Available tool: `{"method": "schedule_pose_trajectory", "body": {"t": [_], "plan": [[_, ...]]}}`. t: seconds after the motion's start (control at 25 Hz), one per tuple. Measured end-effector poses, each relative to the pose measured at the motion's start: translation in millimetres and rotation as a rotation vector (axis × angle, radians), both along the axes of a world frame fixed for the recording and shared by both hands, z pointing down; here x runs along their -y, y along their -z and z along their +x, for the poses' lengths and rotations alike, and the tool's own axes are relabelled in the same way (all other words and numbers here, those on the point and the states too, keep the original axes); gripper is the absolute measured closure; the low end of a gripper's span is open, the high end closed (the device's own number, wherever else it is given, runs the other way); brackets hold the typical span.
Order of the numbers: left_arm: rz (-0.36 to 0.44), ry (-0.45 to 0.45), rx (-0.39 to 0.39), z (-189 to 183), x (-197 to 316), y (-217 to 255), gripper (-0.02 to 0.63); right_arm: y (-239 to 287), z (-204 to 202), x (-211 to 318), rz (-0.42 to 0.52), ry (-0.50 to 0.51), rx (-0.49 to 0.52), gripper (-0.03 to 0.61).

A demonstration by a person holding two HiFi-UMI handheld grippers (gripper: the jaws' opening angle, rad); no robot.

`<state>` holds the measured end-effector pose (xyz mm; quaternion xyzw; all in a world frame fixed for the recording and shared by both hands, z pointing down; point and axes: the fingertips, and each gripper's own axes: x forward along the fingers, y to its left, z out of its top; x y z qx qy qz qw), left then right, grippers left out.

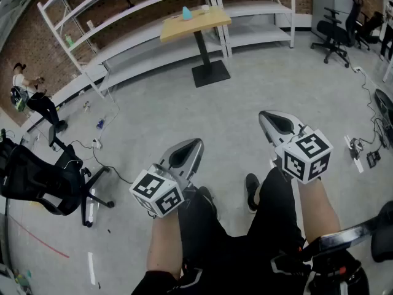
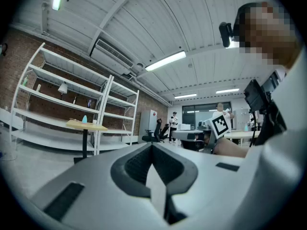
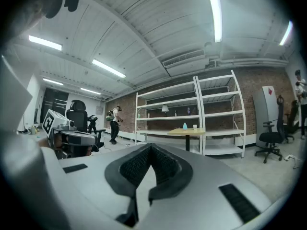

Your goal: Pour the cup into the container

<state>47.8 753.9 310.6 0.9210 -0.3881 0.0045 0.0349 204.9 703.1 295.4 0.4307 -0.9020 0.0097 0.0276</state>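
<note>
The surface with the cup is set well ahead of the left claw and right claw. Both are pressed together, empty; unless spread first, the cup could be toppled.

Far table: blue item too small to identify.

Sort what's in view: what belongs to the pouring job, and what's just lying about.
Job: small white cup, light-blue item beside it (likely the container), wooden table; left gripper, right gripper, both shut and empty.

Lying about: white shelving, black office chair, person by the wall.
</note>
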Motion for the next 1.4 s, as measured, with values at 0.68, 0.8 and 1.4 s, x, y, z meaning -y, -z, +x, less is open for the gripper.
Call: {"method": "schedule_pose_trajectory", "body": {"t": [0.68, 0.8, 1.4], "plan": [[0.001, -0.012, -0.018, 6.1, -12.6, 3.8, 0.623, 2.1, -1.3, -9.9, 0.000, 0.006, 0.018, 0.580], [-0.011, -0.020, -0.007, 10.8, -12.5, -4.5, 0.623, -1.3, 1.1, -10.8, -0.014, 0.010, 0.046, 0.580], [-0.136, 0.005, -0.010, 4.1, 80.8, -59.7, 0.623, -50.0, 4.4, 69.5, -0.071, 0.014, 0.046, 0.580]]}}
